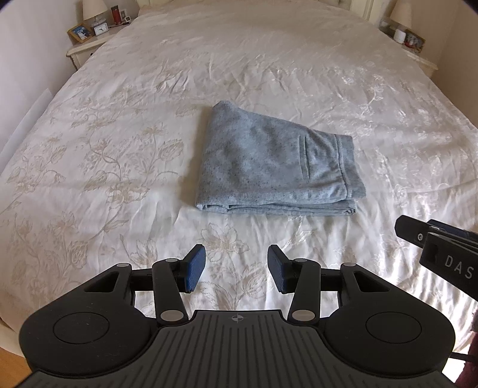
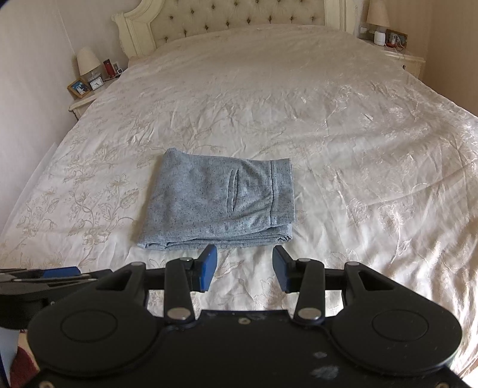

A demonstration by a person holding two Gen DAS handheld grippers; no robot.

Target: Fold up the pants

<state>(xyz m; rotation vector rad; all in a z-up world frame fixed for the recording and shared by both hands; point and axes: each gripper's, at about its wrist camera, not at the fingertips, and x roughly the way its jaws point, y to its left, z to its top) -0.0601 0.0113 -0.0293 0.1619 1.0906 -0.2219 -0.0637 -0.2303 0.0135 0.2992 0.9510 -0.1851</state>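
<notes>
The grey-blue pants (image 1: 274, 164) lie folded in a compact stack on the white floral bedspread (image 1: 119, 149), waistband and a back pocket on top at the right. They also show in the right wrist view (image 2: 221, 203). My left gripper (image 1: 236, 268) is open and empty, held above the bed a little short of the pants' near edge. My right gripper (image 2: 245, 267) is open and empty, just short of the pants' near edge. The right gripper's body shows at the right edge of the left wrist view (image 1: 442, 250).
A tufted headboard (image 2: 239, 18) stands at the far end of the bed. A left nightstand (image 2: 86, 89) holds a lamp, clock and photo frame. A right nightstand (image 2: 397, 50) holds a lamp and small items. Walls flank both sides.
</notes>
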